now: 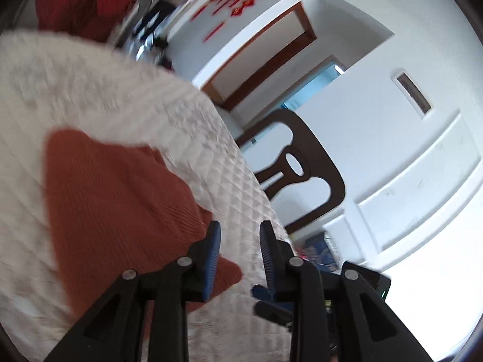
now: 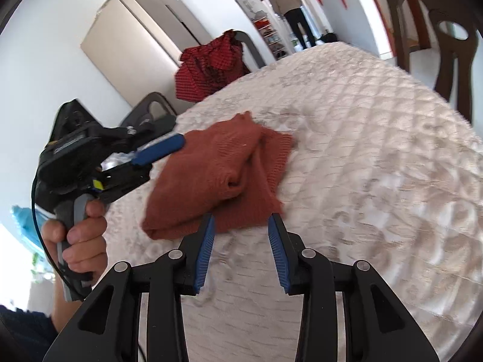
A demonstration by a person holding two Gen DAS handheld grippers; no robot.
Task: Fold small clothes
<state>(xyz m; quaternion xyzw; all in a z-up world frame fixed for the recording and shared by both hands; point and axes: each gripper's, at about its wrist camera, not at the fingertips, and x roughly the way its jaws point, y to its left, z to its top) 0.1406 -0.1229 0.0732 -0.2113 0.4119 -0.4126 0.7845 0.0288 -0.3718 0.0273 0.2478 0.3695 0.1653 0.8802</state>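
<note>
A rust-brown knitted garment (image 2: pixel 223 178) lies bunched and partly folded on the quilted cream tablecloth (image 2: pixel 377 157). In the left wrist view it (image 1: pixel 114 208) fills the lower left. My right gripper (image 2: pixel 243 220) is open, its blue-padded fingertips just at the garment's near edge, holding nothing. My left gripper (image 1: pixel 240 229) is open and empty, over the garment's right corner near the table edge. The left gripper also shows in the right wrist view (image 2: pixel 160 147), held by a hand at the garment's left side.
A dark wooden chair (image 1: pixel 302 169) stands beside the table; it also shows in the right wrist view (image 2: pixel 434 33). A red checked garment (image 2: pixel 211 66) hangs on a chair at the far side. A person (image 2: pixel 289 9) stands in the far doorway. A beige cabinet (image 2: pixel 142 36) is behind.
</note>
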